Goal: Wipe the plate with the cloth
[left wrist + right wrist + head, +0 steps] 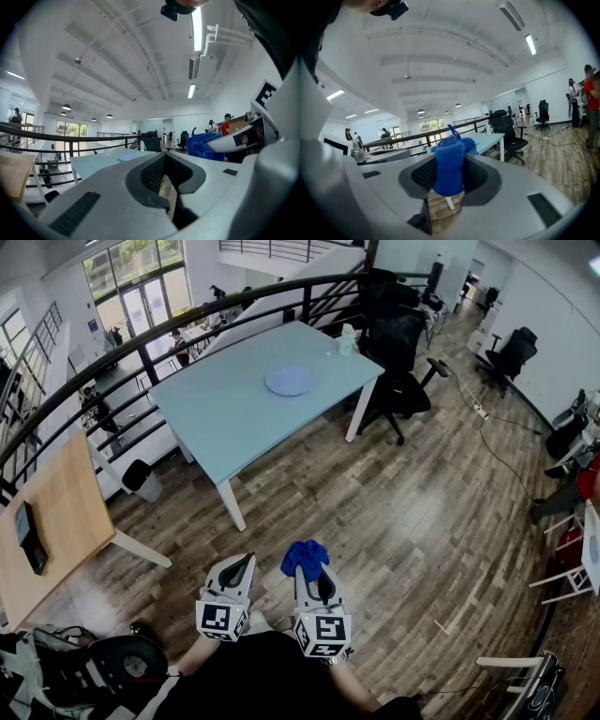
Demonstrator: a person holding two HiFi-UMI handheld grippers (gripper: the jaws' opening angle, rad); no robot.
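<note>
Holding a blue cloth, standing well back from the plate

Seen from the head view, a person stands on a brown wood-plank floor (422, 521) with both grippers held low and close to the body, side by side.

The right gripper (315, 570) has its grey jaws clenched on a crumpled bright blue cloth (305, 557), which bunches up past the jaw tips. The right gripper view shows a fold of the cloth (449, 171) pinched between the dark ribbed pads and hanging down through the gap.

The left gripper (246, 564) sits just beside it, to the left. Its jaws are drawn together at the tips and hold nothing; the left gripper view shows only a sliver of floor through the hollow behind them.

A round, pale blue plate (288, 381) lies flat near the middle of a light blue rectangular tabletop (234, 427) on white legs, well apart from both grippers, across open floor. A small white bottle (347, 340) stands near the tabletop's far corner, with a black office chair (398, 362) just beyond. A black metal railing (141, 343) curves behind the table.
</note>
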